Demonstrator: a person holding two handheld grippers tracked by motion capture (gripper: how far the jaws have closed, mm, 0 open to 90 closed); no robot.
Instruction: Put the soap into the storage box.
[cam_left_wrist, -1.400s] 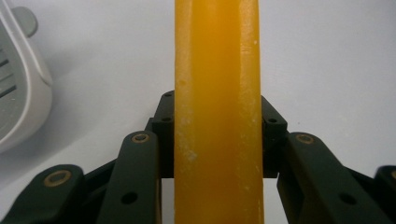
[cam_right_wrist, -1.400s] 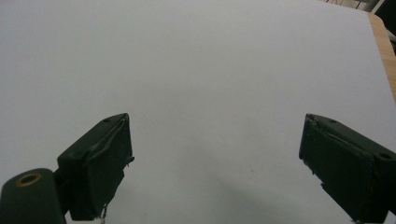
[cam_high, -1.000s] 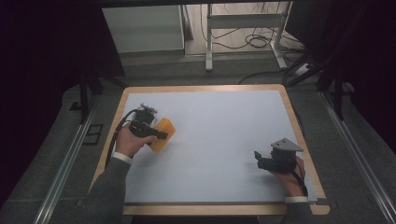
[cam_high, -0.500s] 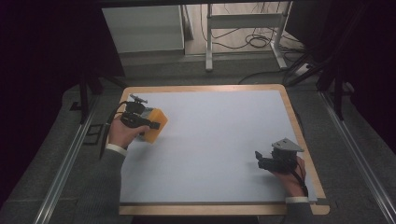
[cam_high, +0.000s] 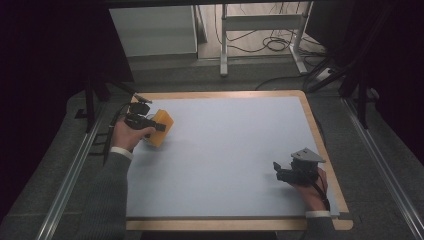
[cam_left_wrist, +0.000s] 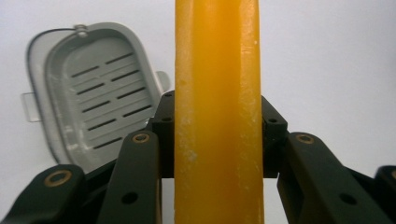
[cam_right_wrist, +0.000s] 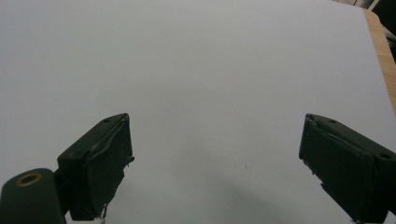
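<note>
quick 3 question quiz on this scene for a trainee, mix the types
1. True or false: the right gripper holds something.
2. What does the left gripper clamp: A) an orange bar, B) a sponge, C) a cup?
3. Fill in: the grey slotted dish lies on the ____ mat.

Key: 1 false, its jaws stand open over bare mat. 2 A. 3 light blue.

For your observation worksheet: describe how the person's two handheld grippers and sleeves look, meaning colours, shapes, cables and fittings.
Both grippers are black. The left gripper trails a black cable and, in its own view, shows brass-coloured pivot rings. The right gripper carries a grey three-cornered plate on top and has blocky black jaws. The person's sleeves are dark grey with white cuffs.
</note>
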